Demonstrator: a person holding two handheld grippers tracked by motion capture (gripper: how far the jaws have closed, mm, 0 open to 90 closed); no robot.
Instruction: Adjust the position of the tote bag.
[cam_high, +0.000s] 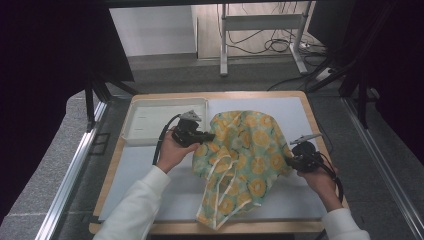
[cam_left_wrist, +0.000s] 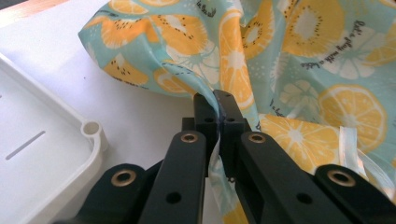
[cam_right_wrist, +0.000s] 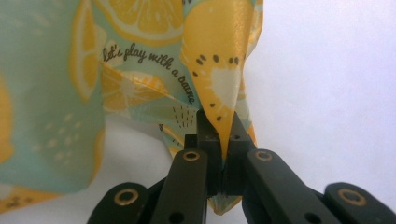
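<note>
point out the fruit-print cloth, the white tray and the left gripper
fruit-print cloth (cam_high: 245, 150), high view, on the middle of the crumpled fabric.
white tray (cam_high: 150, 107), high view, on its bare floor near the far rim.
left gripper (cam_left_wrist: 215, 100), left gripper view, at the jaw tips pinching the cloth's edge.

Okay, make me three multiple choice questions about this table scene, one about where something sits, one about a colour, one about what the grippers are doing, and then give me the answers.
1. Where is the white tray?
A. Far left of the table
B. Near right corner
C. On top of the cloth

2. What is the fruit-print cloth's background colour?
A. Red
B. Pale teal
C. Black

3. What are the left gripper and right gripper doing?
A. Both open above the cloth
B. Both shut on the cloth
C. Both holding the tray

Answers: 1 A, the high view shows it beside the cloth's far left edge. 2 B, teal shows between the orange slices. 3 B, each gripper view shows fabric pinched between the jaws.
</note>
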